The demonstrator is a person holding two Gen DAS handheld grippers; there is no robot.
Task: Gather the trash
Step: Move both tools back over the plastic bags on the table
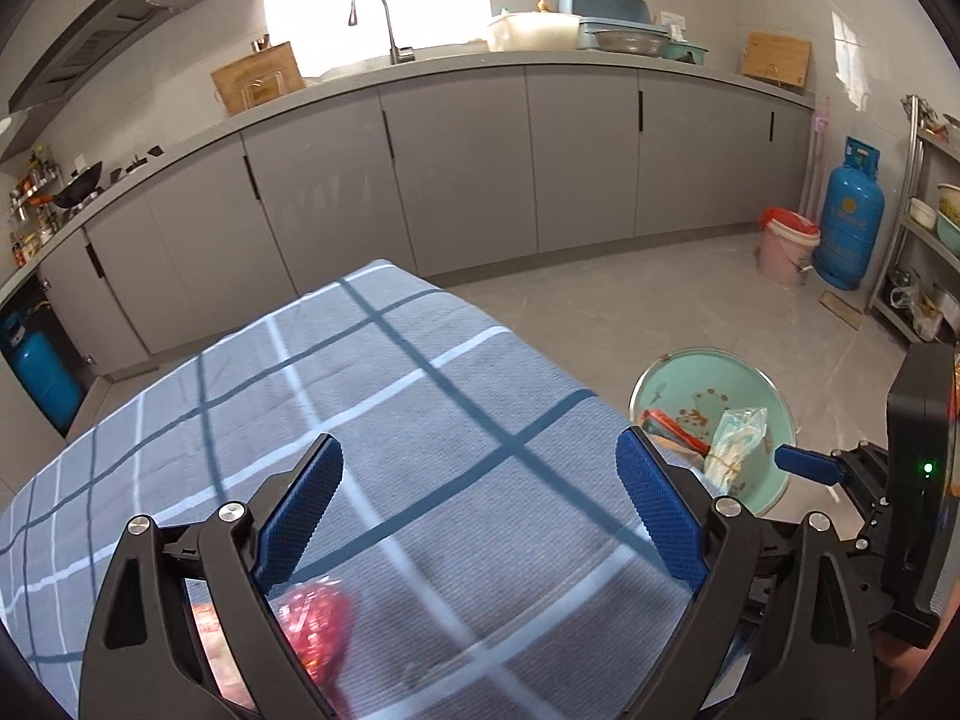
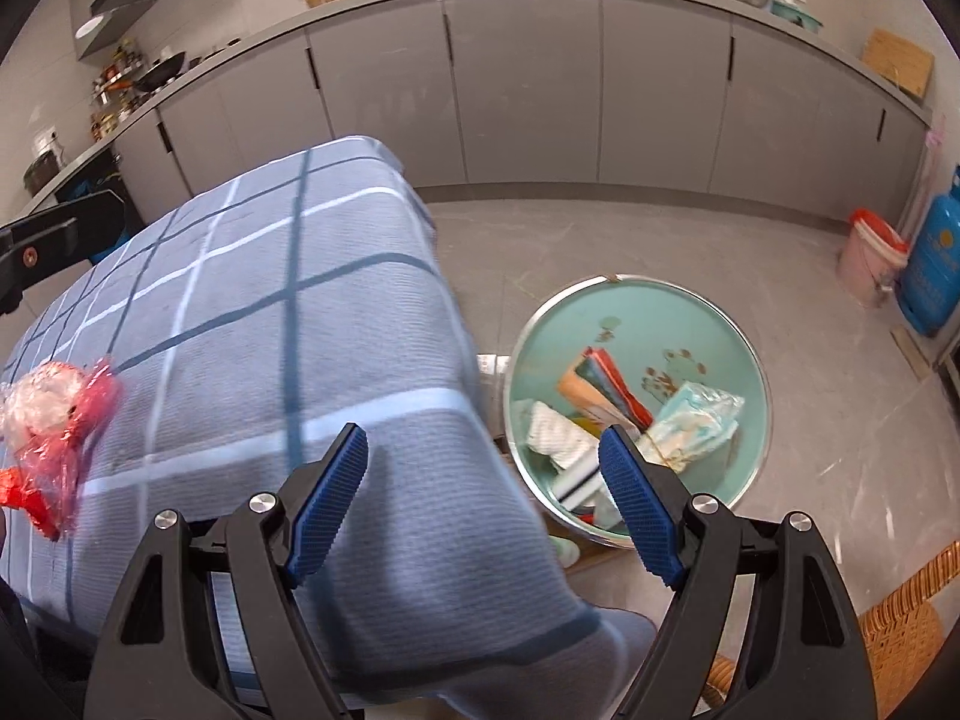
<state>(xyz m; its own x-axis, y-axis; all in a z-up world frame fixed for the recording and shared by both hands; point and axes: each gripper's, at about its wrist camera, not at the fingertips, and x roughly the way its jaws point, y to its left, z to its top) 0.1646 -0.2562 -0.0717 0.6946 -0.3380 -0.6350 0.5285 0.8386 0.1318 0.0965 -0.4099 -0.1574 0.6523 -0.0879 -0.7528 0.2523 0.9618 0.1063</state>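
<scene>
A crumpled red and clear plastic wrapper (image 2: 54, 420) lies on the table's blue checked cloth (image 2: 240, 300). In the left wrist view the wrapper (image 1: 318, 618) shows low down, partly hidden behind the base of my left gripper's finger. My left gripper (image 1: 480, 510) hangs open over the cloth with nothing between its pads. My right gripper (image 2: 486, 504) is open too, above the table's edge beside the teal bin (image 2: 690, 324) on the floor. The bin holds an orange packet (image 2: 594, 390), a tissue pack (image 2: 696, 420) and white paper. The bin (image 1: 678, 378) also shows in the left wrist view.
Grey cabinets and a counter with a sink run along the back wall. A pink bucket (image 1: 783, 252) and a blue gas cylinder (image 1: 849, 222) stand at the right wall by a metal shelf. A wicker basket (image 2: 900, 642) sits on the floor, right of the bin.
</scene>
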